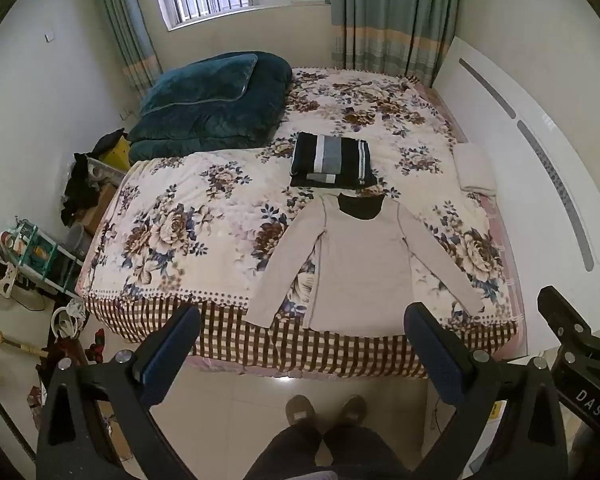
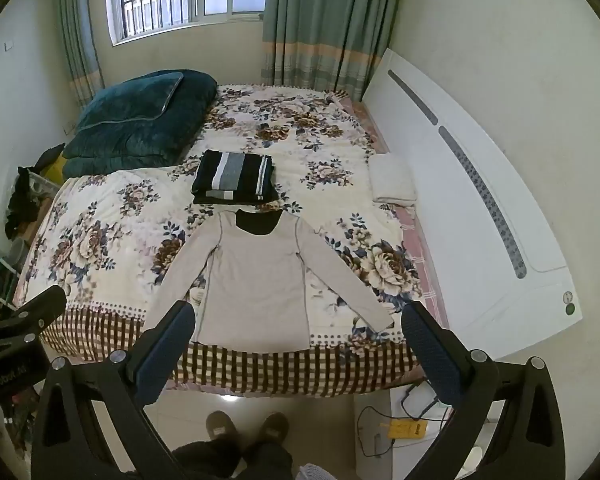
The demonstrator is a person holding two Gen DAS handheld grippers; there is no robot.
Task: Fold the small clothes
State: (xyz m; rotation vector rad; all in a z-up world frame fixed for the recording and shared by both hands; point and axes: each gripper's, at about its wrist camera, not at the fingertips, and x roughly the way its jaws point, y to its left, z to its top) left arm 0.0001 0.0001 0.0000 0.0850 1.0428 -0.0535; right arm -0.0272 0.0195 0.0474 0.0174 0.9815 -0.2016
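Both mine wide open, empty: left gripper (image 1: 302, 344), right gripper (image 2: 296, 340). Beige shirt (image 1: 360, 264) flat on bed (image 1: 172, 216), looks soft, light; I'd pinch sleeve cuffs first.

Readable only in fragments: white letters "DAS" on the black body of the right gripper (image 1: 580, 344) at the left-wrist view's edge, and a partly cut-off "…Robot AI" on the left gripper (image 2: 24, 320) in the right-wrist view.
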